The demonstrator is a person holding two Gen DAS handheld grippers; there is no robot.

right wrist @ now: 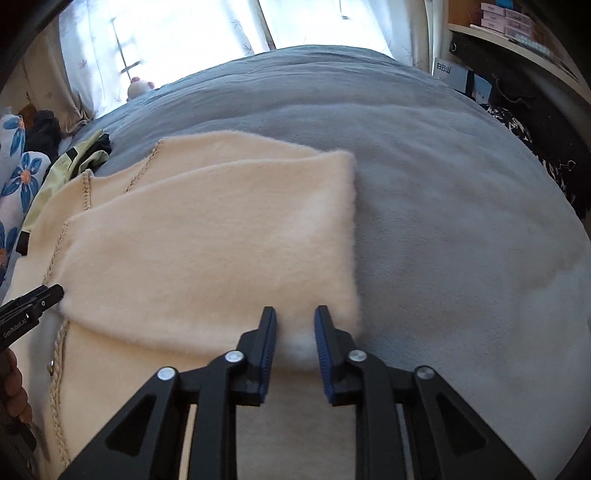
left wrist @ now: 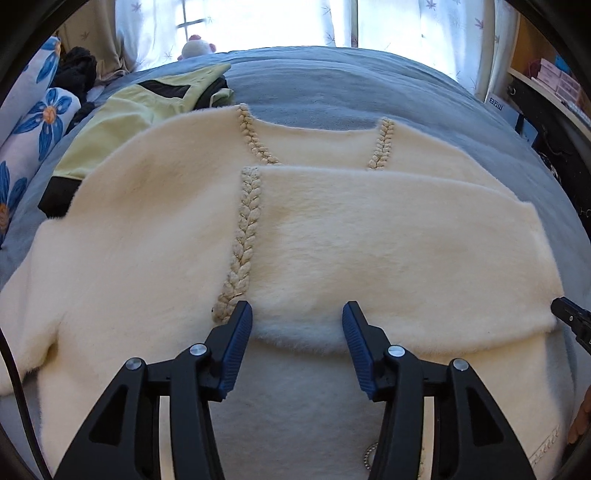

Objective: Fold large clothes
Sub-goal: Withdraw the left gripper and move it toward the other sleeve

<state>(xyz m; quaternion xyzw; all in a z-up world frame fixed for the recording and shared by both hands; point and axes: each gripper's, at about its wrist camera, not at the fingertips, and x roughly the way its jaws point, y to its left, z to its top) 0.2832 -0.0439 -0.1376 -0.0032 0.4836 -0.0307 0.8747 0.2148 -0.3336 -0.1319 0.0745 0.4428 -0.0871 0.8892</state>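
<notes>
A cream fuzzy cardigan (left wrist: 369,236) with braided trim (left wrist: 247,236) lies spread on the grey-blue bed (left wrist: 332,92). Its right part is folded over onto the body. My left gripper (left wrist: 297,310) hangs open over the near edge of that folded flap, and its pads touch nothing. At the flap's near right corner (right wrist: 332,302), my right gripper (right wrist: 295,314) has its jaws narrow, with a pinch of the cream fabric bulging between the pads. The right gripper's tip (left wrist: 570,317) shows at the flap's right end in the left wrist view. The left gripper's tip (right wrist: 33,302) shows at the flap's left end.
A pale yellow-green garment (left wrist: 125,122) with black patches lies at the far left beside blue-flowered pillows (left wrist: 33,125). A plush toy (left wrist: 195,46) sits by the curtained window. Shelves and boxes (right wrist: 509,22) stand to the right. Bare bedcover (right wrist: 461,221) stretches right of the cardigan.
</notes>
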